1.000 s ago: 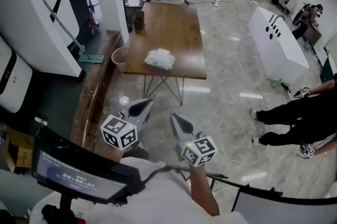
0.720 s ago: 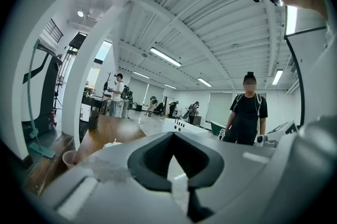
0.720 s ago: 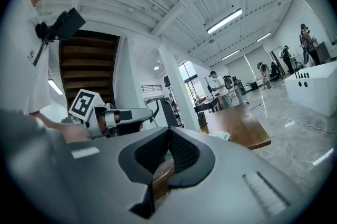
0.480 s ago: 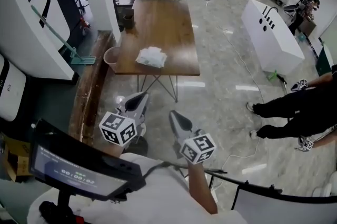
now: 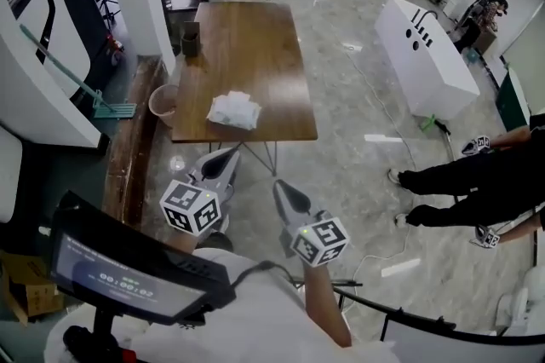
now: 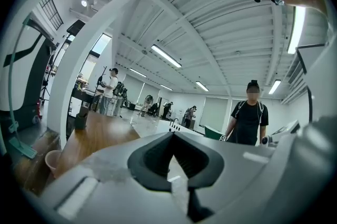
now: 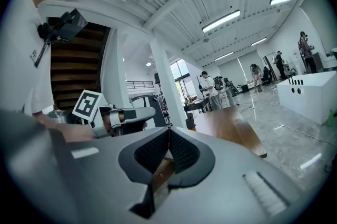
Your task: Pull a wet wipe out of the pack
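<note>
Jaws pressed together and empty, the left gripper (image 5: pixel 223 165) and right gripper (image 5: pixel 287 198) hang well short of the wet wipe pack (image 5: pixel 233 110), ahead of both on the table (image 5: pixel 281 54). Best course: close in, steady it with one claw, pull with the other.

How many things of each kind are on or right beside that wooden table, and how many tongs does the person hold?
Wet wipe pack, on the table: 1
Dark container, at the table's far corner: 1
Pinkish bin, beside the table: 1
Tongs, both shut and empty (left tongs, right tongs): 2
Total: 5
</note>
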Demonstrator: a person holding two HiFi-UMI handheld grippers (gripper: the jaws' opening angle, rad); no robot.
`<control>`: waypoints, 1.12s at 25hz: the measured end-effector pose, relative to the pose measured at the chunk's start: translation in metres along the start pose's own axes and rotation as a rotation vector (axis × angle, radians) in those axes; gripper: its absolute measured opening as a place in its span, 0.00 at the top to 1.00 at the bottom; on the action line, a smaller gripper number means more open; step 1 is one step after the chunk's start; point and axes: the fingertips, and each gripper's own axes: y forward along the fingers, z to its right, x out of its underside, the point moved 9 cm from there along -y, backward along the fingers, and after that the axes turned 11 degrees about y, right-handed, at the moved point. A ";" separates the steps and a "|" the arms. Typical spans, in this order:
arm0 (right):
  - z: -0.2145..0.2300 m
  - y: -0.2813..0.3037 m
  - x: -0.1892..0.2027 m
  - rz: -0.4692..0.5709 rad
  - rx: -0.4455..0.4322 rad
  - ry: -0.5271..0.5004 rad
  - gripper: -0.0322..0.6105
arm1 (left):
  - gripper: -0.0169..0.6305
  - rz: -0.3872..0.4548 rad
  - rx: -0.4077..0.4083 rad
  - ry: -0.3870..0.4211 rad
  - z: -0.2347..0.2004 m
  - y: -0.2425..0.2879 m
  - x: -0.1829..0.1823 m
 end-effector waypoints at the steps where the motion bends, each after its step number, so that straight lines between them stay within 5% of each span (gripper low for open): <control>1: 0.001 0.010 -0.004 -0.001 0.004 -0.006 0.94 | 0.97 0.001 0.008 0.002 -0.010 0.006 -0.002; 28: 0.037 0.183 -0.060 0.084 0.218 -0.063 0.94 | 0.97 -0.059 0.261 -0.003 -0.189 0.119 -0.017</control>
